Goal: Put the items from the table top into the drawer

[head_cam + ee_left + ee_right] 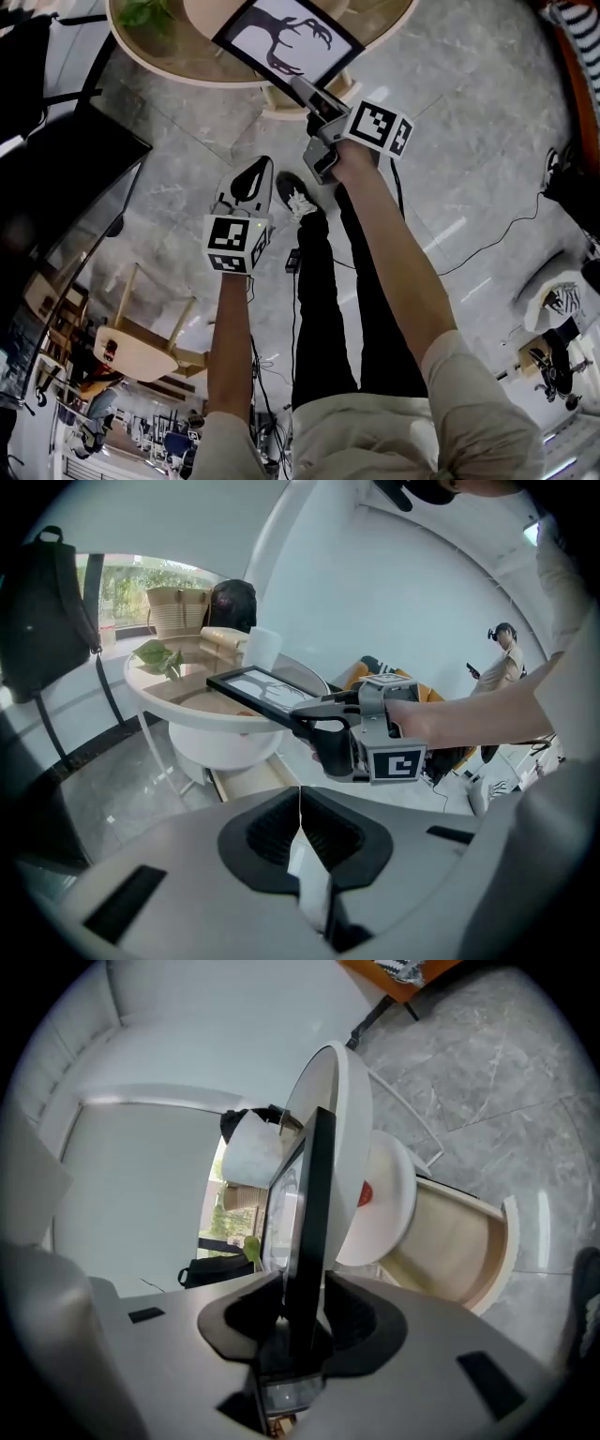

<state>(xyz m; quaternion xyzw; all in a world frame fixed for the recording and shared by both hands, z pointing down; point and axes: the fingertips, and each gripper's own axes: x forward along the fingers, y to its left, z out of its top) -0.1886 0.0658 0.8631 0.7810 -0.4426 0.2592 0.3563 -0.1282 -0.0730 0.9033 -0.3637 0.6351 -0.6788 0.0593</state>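
Observation:
A black picture frame point(286, 37) holding a dark tree drawing sticks out over the edge of the round table point(187, 66). My right gripper point(305, 91) is shut on the frame's near corner. In the right gripper view the frame's edge point(314, 1204) stands upright between the pads of that gripper point(302, 1312). An open, light wooden drawer point(450, 1241) hangs below the tabletop; the left gripper view shows the drawer point(248, 778) under the frame point(258, 688) and the right gripper point(309, 726). My left gripper point(251, 178) hovers lower left, away from the table, shut with nothing between its jaws point(300, 808).
Green leaves point(159, 655) and a white roll point(262, 649) stand on the table. A black backpack point(42, 621) hangs at the left. A dark screen point(56, 187), a wooden chair point(131, 342) and a floor cable point(487, 239) surround the person's legs point(323, 309).

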